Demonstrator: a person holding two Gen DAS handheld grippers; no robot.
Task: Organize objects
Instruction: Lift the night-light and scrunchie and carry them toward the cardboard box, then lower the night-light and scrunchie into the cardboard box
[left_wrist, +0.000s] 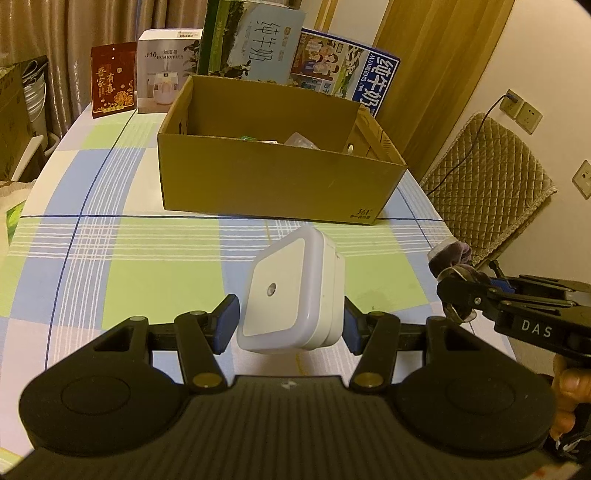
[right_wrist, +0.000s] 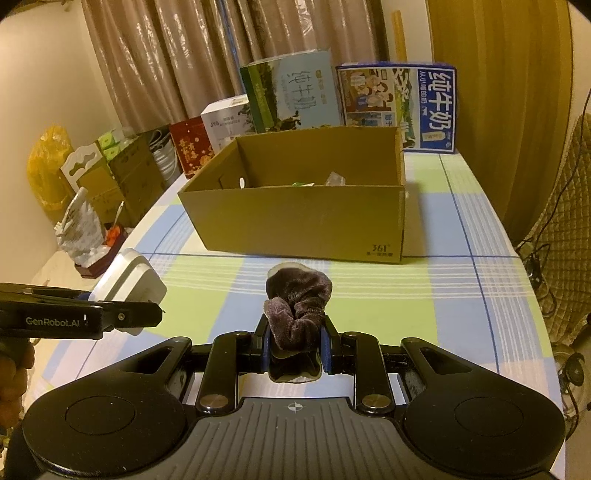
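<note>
Before the open cardboard box (left_wrist: 273, 184): left claw (left_wrist: 291, 321) pinches a smooth, rounded-square white night light (left_wrist: 291, 295); right claw (right_wrist: 295, 345) pinches a crumpled purple velvet scrunchie (right_wrist: 299, 306).

The left gripper (left_wrist: 291, 325) has a black ribbed body with two round black discs either side of it, black linkage bars pinned with brass-coloured screws, and blue pads on its fingers (left_wrist: 227, 321). The right gripper (right_wrist: 295, 345) is built alike; its side reads "DAS" in white. The left one's side reads "GenRobot.AI".
</note>
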